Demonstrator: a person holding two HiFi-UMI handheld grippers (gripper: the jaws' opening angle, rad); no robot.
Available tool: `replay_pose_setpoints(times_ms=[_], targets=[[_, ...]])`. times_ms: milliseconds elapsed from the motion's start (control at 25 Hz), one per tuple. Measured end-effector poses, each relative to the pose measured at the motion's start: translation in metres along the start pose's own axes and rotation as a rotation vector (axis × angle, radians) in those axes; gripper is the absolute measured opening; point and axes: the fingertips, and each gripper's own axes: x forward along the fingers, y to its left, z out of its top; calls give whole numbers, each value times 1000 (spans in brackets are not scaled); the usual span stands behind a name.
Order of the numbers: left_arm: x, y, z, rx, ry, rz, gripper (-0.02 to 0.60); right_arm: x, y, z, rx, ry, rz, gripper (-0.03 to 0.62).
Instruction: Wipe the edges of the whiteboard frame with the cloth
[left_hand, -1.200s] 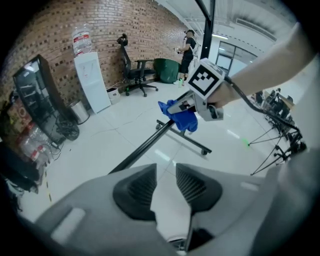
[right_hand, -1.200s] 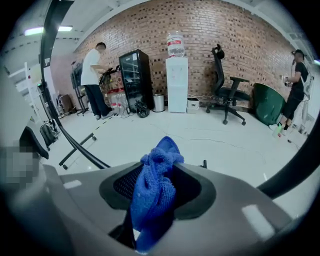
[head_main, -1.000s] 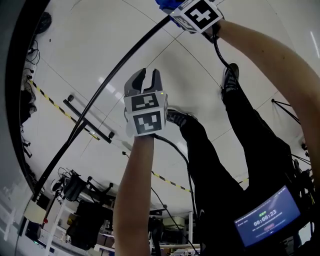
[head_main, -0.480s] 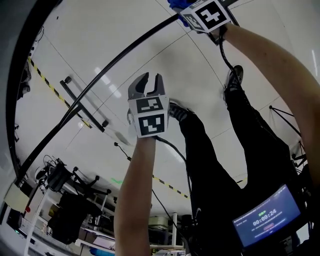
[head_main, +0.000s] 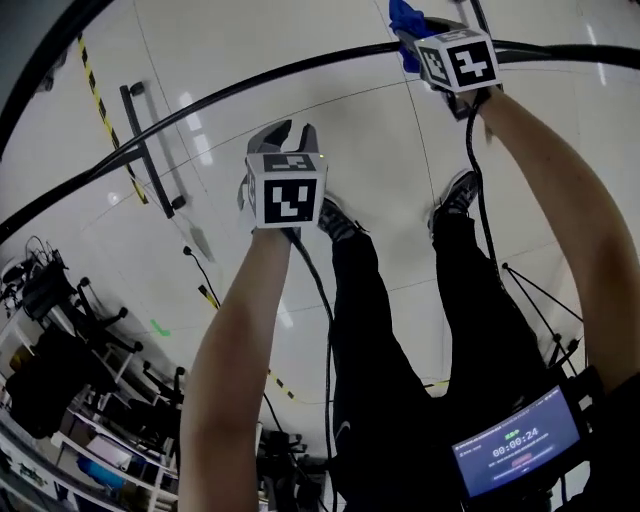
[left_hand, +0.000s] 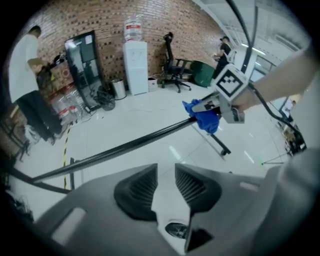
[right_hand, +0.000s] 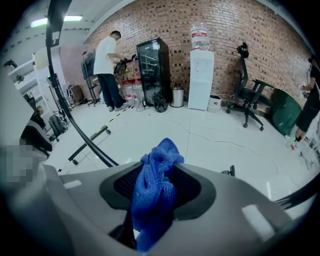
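Observation:
The whiteboard frame shows as a thin black bar (head_main: 300, 67) that arcs across the head view. My right gripper (head_main: 415, 35) is at the top, against this bar, shut on a bunched blue cloth (head_main: 403, 15). In the right gripper view the cloth (right_hand: 155, 195) fills the space between the pads and the bar (right_hand: 75, 131) runs off to the left. My left gripper (head_main: 285, 130) hangs just below the bar, apart from it. Its jaws are closing with a narrow gap and nothing between them. From the left gripper view (left_hand: 166, 167) I see the bar (left_hand: 125, 147) and the cloth (left_hand: 206, 117) ahead.
The board's wheeled foot (head_main: 150, 150) and yellow-black tape (head_main: 95, 75) lie on the white floor. My legs and a timer screen (head_main: 515, 450) fill the lower right, and carts (head_main: 60, 350) stand lower left. A person (right_hand: 107, 70), a fridge (right_hand: 155, 75) and a water dispenser (right_hand: 201, 75) stand by the brick wall.
The right gripper has slid to the right along the black bar with the cloth. The left gripper has risen a little and its jaws look narrower. The whole view has swung.

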Motion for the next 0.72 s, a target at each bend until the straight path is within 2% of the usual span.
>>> replay_pose_setpoints(times_ms=[120,240,360,440,600,720], targets=[[9,30,-9,-161,5,54,103,14,7,3,-50,7,27,170],[11,56,-14,-234,-16,76,100,14,12,3,-59,-2,10,170],[13,60,-27,-338,-14,49,98,14,12,2,-80,9,2,170],[12,61,-34,-368,-9,44,97,17,15,0,-88,23,10,170],[10,68,-42,-377,-11,62,97,25,34,6,-106,36,51,170],[11,67,-44,-406,-18,42,97,33,47,14,-128,40,64,170]])
